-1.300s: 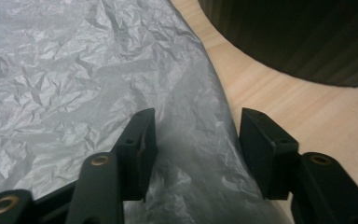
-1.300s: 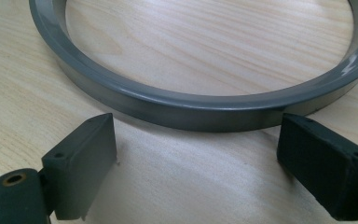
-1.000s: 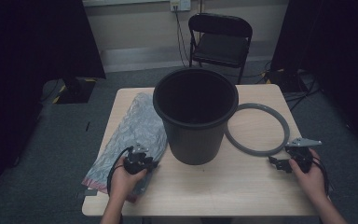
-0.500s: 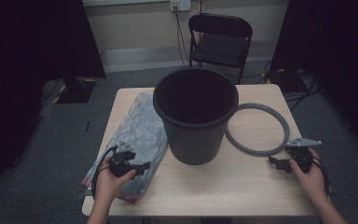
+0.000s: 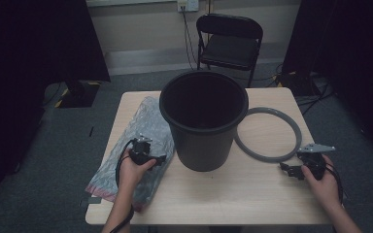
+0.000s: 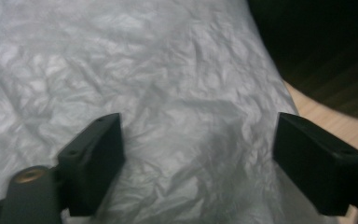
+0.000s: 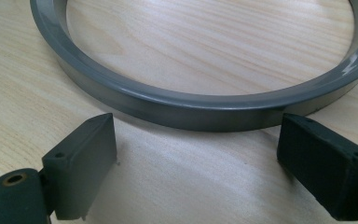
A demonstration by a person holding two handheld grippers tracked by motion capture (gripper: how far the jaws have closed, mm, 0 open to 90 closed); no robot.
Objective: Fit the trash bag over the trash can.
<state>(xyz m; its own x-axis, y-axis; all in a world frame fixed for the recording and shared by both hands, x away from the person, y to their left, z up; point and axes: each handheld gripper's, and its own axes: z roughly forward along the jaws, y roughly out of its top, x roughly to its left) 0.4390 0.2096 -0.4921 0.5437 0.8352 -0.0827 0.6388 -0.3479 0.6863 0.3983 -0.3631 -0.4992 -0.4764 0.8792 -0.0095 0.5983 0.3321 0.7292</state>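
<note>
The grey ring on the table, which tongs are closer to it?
Right. The right tongs sit just off the near edge of the grey ring, open and facing it. The left tongs are across the black bucket, open over the crinkly plastic bag.

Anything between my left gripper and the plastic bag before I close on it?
Nothing visible. The left gripper has just been opening; its jaws stand wide right over the crinkled plastic bag, with only bag surface between them.
</note>
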